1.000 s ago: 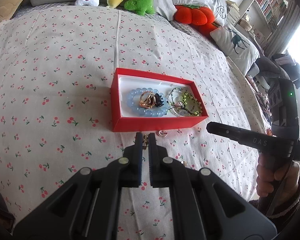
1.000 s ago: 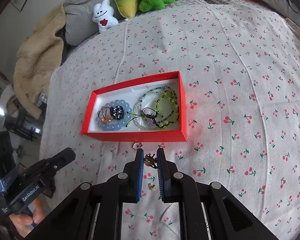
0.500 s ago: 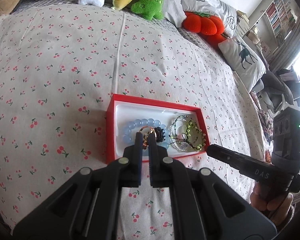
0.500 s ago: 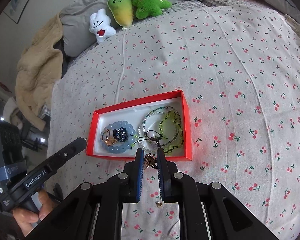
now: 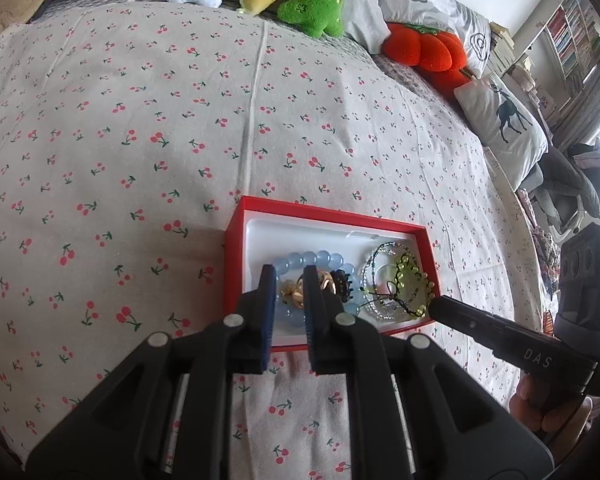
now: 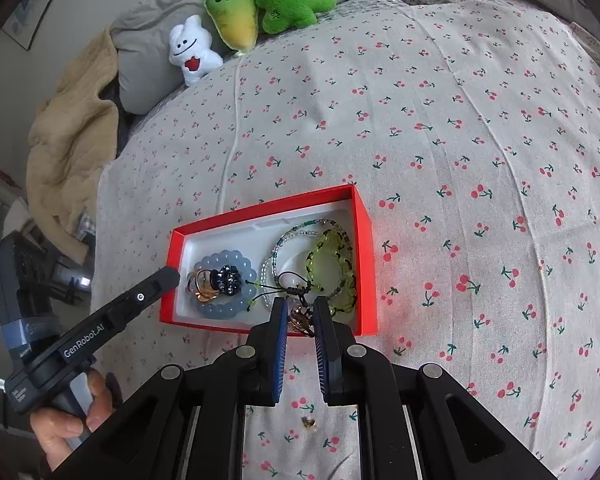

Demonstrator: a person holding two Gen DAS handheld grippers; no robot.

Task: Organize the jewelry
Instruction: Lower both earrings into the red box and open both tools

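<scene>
Two handheld grippers hang over a cherry-print bedspread (image 6: 460, 120). Just ahead of both lies a red box (image 6: 366, 240) of jewelry. The left gripper (image 5: 289, 280) has just been opening, its jaws slightly parted above a blue bead bracelet (image 5: 316, 258) and gold rings (image 5: 294, 292), gripping nothing. The right gripper (image 6: 300, 312) pinches a small gold piece (image 6: 299, 319) at the box's near edge. One tiny gold earring (image 6: 309, 423) lies on the bedspread beneath it.

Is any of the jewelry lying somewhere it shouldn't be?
Yes. One small gold piece lies alone on the cherry-print sheet, outside the red box where the bracelets and rings are gathered. It sits just below the right tool.
</scene>
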